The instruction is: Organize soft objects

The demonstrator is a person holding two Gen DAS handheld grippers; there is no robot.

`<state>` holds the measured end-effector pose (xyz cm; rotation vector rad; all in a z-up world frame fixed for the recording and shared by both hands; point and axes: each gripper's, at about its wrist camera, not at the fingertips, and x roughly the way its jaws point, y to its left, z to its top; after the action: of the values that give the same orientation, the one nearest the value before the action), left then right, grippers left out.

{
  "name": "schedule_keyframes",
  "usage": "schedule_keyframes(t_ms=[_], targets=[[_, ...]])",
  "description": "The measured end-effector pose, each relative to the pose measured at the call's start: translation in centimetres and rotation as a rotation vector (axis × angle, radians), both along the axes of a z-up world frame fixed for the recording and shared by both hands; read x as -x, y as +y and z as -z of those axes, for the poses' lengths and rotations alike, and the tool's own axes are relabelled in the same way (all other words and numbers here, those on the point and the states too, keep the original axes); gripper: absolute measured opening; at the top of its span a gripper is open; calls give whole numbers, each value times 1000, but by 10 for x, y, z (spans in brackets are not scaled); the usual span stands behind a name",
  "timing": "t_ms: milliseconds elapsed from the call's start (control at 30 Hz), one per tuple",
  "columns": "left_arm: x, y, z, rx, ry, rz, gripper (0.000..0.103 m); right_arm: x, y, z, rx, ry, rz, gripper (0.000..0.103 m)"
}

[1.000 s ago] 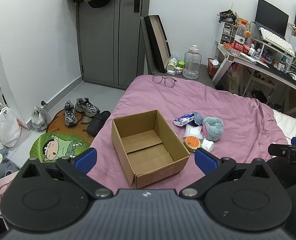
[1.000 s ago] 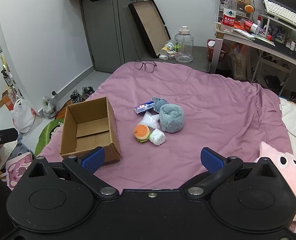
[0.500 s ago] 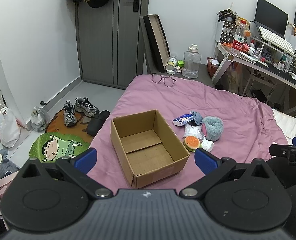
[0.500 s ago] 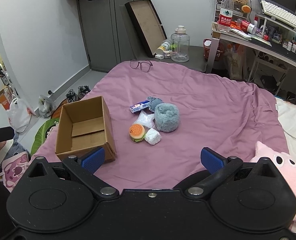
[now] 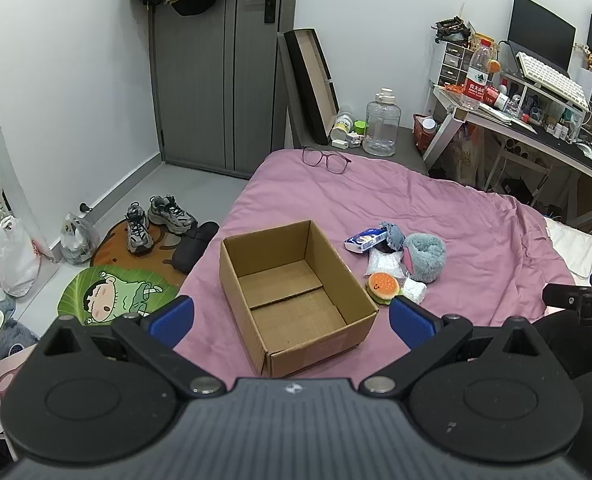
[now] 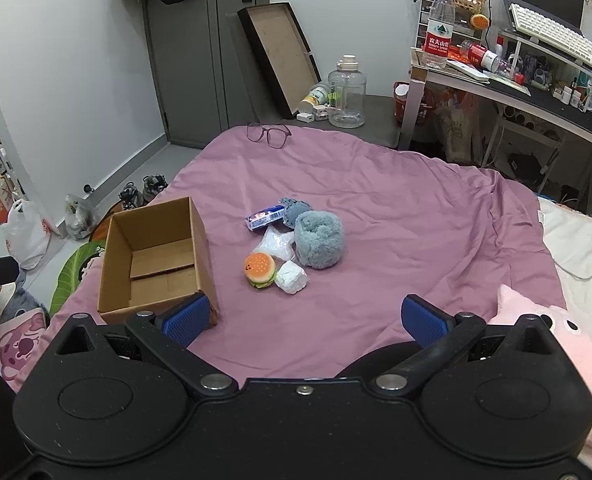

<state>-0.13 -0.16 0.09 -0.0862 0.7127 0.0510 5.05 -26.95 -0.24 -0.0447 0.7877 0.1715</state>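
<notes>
We held both grippers wide open and empty above the near edge of the bed (image 6: 416, 216): left (image 5: 292, 316), right (image 6: 304, 316). The box (image 5: 296, 280) sat open-topped near the bed's left edge. Just right of it, apart, lay the clustered soft things: burger (image 6: 260, 270), white wad (image 6: 292, 277), fluffy roll (image 6: 320, 238), tissue pack (image 6: 265, 216). Bare sheet lay open around the pile's right.

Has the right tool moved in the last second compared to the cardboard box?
Yes. The right tool has drifted rightward: the open brown cardboard box, lying on the pink bedspread, now sits further left in its view.
</notes>
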Motion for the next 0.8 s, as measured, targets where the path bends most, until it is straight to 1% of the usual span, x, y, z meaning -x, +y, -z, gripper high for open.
schedule_keyframes(t_ms=[500, 800], targets=[[-3, -9, 1, 6, -1, -11, 103, 1, 1, 0, -3, -3, -7, 103], [0, -4, 2, 9, 1, -12, 103, 1, 6, 1, -7, 0, -26, 103]])
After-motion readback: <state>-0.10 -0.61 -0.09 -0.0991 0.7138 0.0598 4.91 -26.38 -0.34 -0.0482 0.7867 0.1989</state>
